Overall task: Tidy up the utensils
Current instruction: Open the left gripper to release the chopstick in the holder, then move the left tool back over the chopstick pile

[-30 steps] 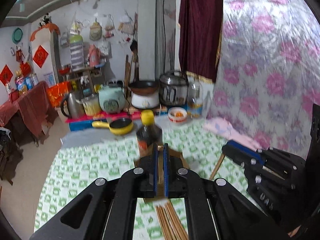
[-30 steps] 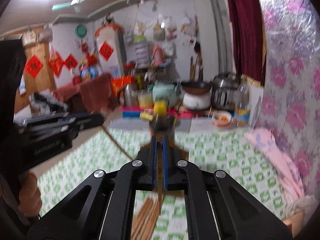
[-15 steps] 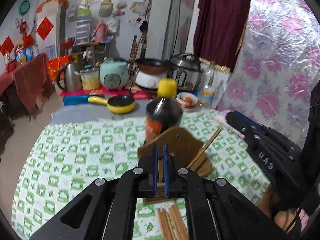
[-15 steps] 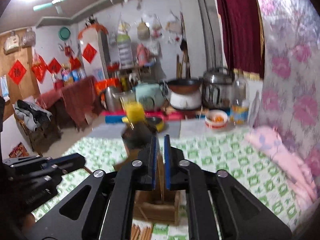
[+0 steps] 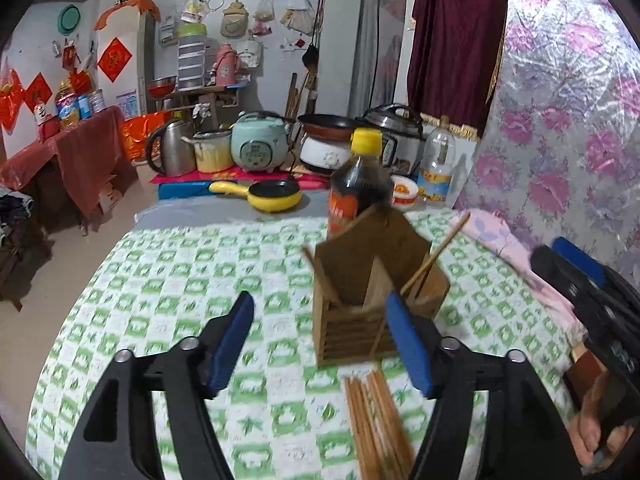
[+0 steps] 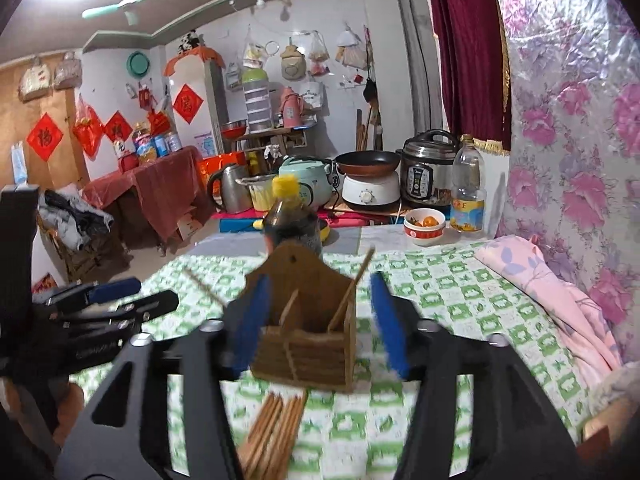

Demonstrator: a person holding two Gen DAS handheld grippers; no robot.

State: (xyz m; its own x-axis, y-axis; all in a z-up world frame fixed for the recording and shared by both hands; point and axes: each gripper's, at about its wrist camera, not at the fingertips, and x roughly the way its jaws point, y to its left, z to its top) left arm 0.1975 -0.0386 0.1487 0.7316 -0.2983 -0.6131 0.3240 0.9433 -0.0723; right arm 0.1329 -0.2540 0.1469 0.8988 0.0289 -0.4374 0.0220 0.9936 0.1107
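Note:
A wooden chopstick holder [image 5: 372,288] stands on the green checked tablecloth [image 5: 180,280], with chopsticks [image 5: 436,254] leaning in its compartments. It also shows in the right wrist view [image 6: 308,340]. A bundle of wooden chopsticks [image 5: 376,420] lies flat in front of the holder, also in the right wrist view [image 6: 272,428]. My left gripper [image 5: 320,340] is open and empty, just left of the holder's front. My right gripper [image 6: 320,320] is open and empty, its fingers on either side of the holder.
A dark sauce bottle [image 5: 358,184] with a yellow cap stands right behind the holder. A pink cloth [image 6: 552,300] lies along the right wall. A yellow pan [image 5: 272,196], bowl [image 6: 424,226], oil bottle [image 6: 468,196] and cookers sit at the table's far end.
Both grippers have opened from shut. Each let go of a chopstick, which now leans in the holder. Both have drawn back slightly from the holder.

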